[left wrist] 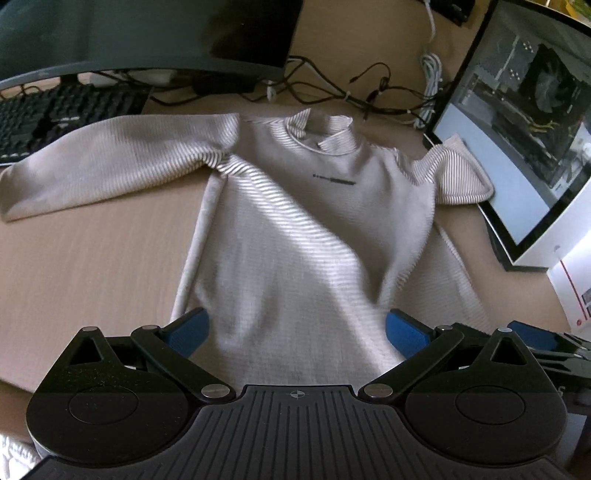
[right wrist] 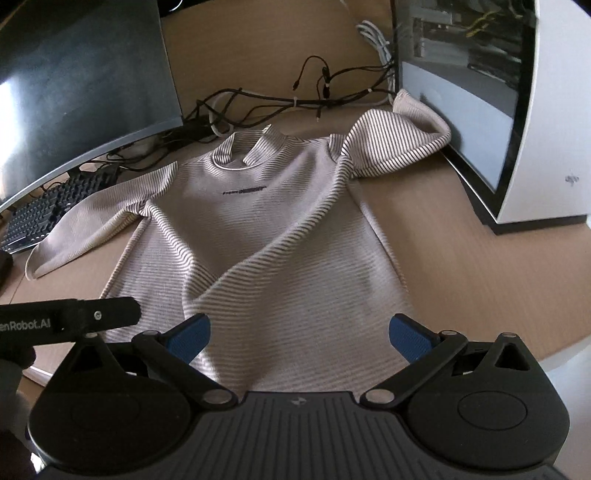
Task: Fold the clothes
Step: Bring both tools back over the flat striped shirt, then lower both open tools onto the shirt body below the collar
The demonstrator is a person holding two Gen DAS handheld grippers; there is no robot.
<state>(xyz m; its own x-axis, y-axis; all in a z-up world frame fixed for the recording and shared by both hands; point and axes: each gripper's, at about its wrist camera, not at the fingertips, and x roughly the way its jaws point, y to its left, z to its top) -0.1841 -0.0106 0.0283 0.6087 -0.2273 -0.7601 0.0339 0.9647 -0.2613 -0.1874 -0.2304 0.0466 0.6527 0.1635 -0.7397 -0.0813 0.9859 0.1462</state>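
Observation:
A pale striped long-sleeved sweater (left wrist: 295,221) (right wrist: 273,229) lies face up on the wooden desk, collar at the far side, with a small dark logo on the chest. Its left sleeve (left wrist: 92,166) stretches out toward the keyboard. The right sleeve (right wrist: 399,129) is bunched up against the computer case. My left gripper (left wrist: 297,330) hovers open over the hem, blue pads wide apart with nothing between them. My right gripper (right wrist: 299,334) is also open above the hem on the right side. The left gripper's body (right wrist: 70,317) shows at the left edge of the right wrist view.
A curved dark monitor (left wrist: 147,33) and a black keyboard (left wrist: 55,114) stand at the back left. A white computer case (right wrist: 517,110) with a glass side stands at the right. Tangled cables (left wrist: 351,96) lie behind the collar. Bare desk (left wrist: 92,266) lies left of the sweater.

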